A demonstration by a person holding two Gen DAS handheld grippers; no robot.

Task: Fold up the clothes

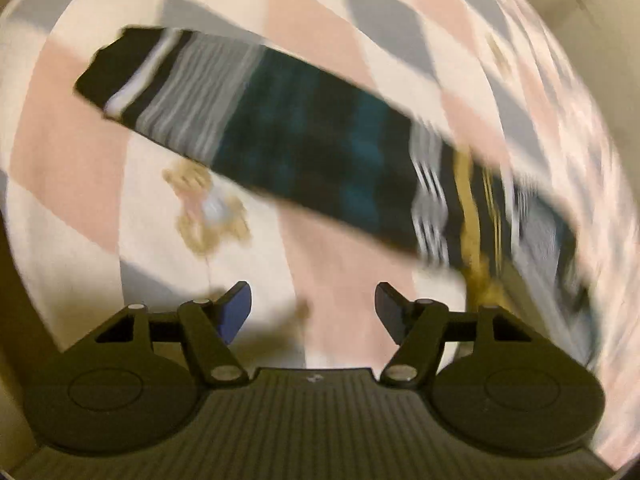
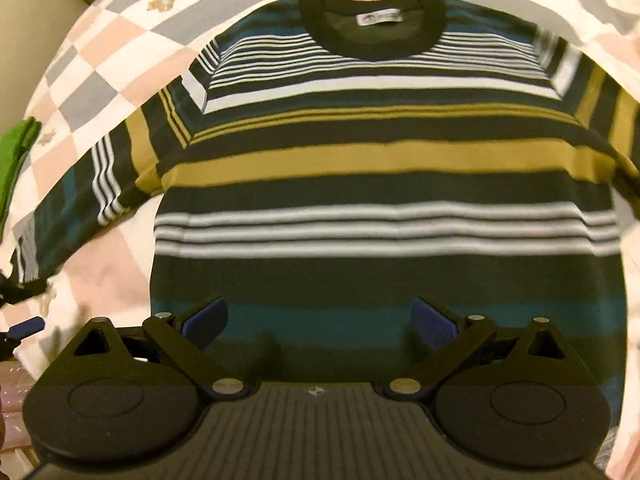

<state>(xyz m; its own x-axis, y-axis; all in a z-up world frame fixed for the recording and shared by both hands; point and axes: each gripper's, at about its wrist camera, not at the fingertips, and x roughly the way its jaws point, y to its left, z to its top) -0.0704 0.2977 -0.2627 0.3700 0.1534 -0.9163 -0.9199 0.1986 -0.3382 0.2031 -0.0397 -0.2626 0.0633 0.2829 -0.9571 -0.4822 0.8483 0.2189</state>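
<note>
In the right wrist view, the right hand-held gripper (image 2: 318,320) sits nearest, its jaws spread wide with nothing between them. Its blue-padded fingers (image 2: 434,322) hang over the near hem of a striped sweater (image 2: 380,184); whether they touch the cloth cannot be told. The sweater lies flat and face up on a checked bedsheet (image 2: 120,36) of pink, grey and white squares. Going away from the hem, its bands run teal, dark, white, mustard and thin white stripes, up to a dark round collar (image 2: 372,32) at the far end with a small white label (image 2: 378,19) inside it. The left sleeve (image 2: 92,184) stretches out and slants toward the near left. A green cloth (image 2: 14,152) lies at the left edge of the bed, apart from the sweater.

In the left wrist view, which is blurred, the left hand-held gripper (image 1: 313,312) is also wide open and grasps nothing; it hangs over bare bedsheet (image 1: 72,152), near the sleeve but not on it. Beyond it the sleeve (image 1: 304,152) lies flat across the sheet, running from the far left to the near right, with its dark cuff (image 1: 104,76) at the far left end. A small tan printed figure (image 1: 208,208) shows on the sheet between the gripper and the sleeve.
</note>
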